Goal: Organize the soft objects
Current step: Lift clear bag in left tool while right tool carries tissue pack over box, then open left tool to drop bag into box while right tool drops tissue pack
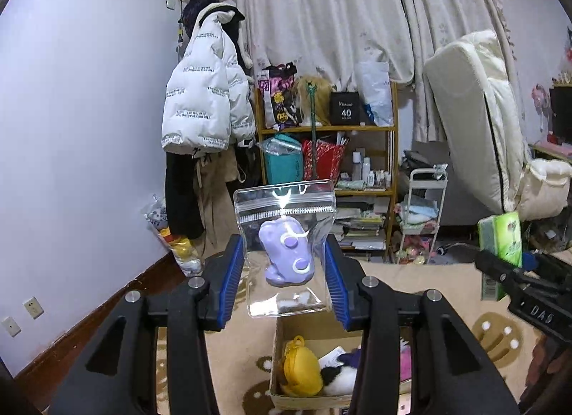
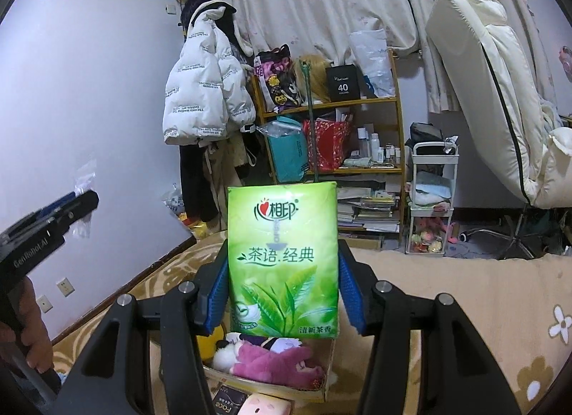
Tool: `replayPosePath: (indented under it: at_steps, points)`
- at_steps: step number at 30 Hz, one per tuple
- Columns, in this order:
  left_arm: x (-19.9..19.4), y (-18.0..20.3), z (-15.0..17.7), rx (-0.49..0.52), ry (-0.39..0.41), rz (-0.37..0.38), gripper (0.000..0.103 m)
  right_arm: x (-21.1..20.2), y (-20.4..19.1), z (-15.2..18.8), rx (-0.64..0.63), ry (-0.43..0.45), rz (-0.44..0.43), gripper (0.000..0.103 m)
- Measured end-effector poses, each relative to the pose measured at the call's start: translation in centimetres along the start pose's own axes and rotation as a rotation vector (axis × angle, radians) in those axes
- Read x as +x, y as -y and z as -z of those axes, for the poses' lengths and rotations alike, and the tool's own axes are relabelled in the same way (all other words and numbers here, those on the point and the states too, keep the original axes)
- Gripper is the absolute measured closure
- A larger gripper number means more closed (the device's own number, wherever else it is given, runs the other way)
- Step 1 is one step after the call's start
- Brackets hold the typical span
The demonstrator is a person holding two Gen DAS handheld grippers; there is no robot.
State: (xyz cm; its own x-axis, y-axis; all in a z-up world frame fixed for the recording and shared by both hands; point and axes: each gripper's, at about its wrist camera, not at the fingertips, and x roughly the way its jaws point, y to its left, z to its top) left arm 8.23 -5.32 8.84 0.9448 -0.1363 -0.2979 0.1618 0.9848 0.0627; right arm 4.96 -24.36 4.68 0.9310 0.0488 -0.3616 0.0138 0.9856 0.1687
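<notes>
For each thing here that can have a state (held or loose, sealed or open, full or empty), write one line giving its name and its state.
left gripper: shut on the clear zip bag.
clear zip bag: held upright, zip closed, purple toy inside.
right gripper: shut on the green tissue pack.
green tissue pack: held upright, unopened.
cardboard box: open-topped, holding plush toys.

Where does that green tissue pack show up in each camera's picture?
Left wrist view: green tissue pack at the far right edge, held in the other tongs.
Right wrist view: green tissue pack dead centre, clamped between the blue pads.
Shared landmark: the white puffer jacket hanging on the wall.
</notes>
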Motion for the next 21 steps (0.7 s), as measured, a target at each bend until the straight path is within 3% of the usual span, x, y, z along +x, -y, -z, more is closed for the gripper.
replayPosePath:
  at_steps: [21]
  points:
    - [6.1, 0.9, 5.7, 0.017, -0.174, 0.010, 0.060, 4.7, 1.7, 3.8, 0.058, -0.104, -0.021, 0.046]
